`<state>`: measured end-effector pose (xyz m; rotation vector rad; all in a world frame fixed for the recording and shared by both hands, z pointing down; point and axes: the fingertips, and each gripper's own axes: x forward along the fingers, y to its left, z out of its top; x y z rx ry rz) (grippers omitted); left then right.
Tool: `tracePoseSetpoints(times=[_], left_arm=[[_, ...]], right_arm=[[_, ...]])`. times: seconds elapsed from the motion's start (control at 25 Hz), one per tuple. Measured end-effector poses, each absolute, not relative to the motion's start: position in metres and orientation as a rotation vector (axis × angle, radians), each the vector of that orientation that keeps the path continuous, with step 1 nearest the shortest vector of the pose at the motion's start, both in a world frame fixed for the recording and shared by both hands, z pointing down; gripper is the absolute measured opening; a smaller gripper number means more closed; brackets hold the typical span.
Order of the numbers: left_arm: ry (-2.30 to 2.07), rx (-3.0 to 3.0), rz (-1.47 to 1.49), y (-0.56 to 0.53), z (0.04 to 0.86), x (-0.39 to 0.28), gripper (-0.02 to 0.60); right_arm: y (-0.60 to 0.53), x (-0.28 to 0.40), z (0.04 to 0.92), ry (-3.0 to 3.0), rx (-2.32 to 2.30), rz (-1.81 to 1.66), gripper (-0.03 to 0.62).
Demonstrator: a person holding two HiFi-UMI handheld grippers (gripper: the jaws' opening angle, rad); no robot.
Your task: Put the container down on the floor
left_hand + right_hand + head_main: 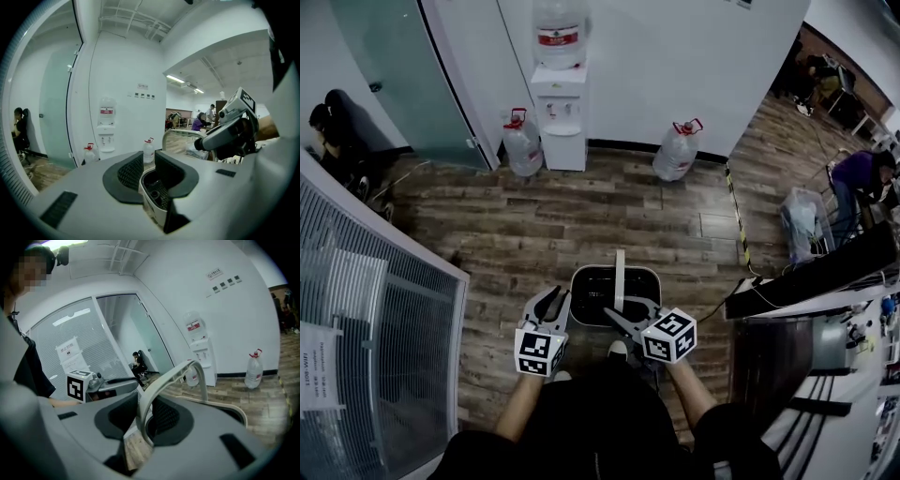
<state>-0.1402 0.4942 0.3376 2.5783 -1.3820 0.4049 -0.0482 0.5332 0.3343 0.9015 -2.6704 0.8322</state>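
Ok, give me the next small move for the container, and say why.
Probably lower both hands together, keeping the container level, until its base meets the floor. The left gripper clamps its rim and the right gripper its handle, and it looks to hang above the wood, so neither should open yet.
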Motion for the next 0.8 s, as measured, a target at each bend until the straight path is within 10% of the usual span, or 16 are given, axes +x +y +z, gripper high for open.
tracePoseSetpoints(times=[0.8], left_arm=[[-1.584,2.512,0.407,0.454,0.312,-0.077,0.083]], right_arm=[[0.490,0.027,0.339,-2.701,0.740,0.857,0.104]])
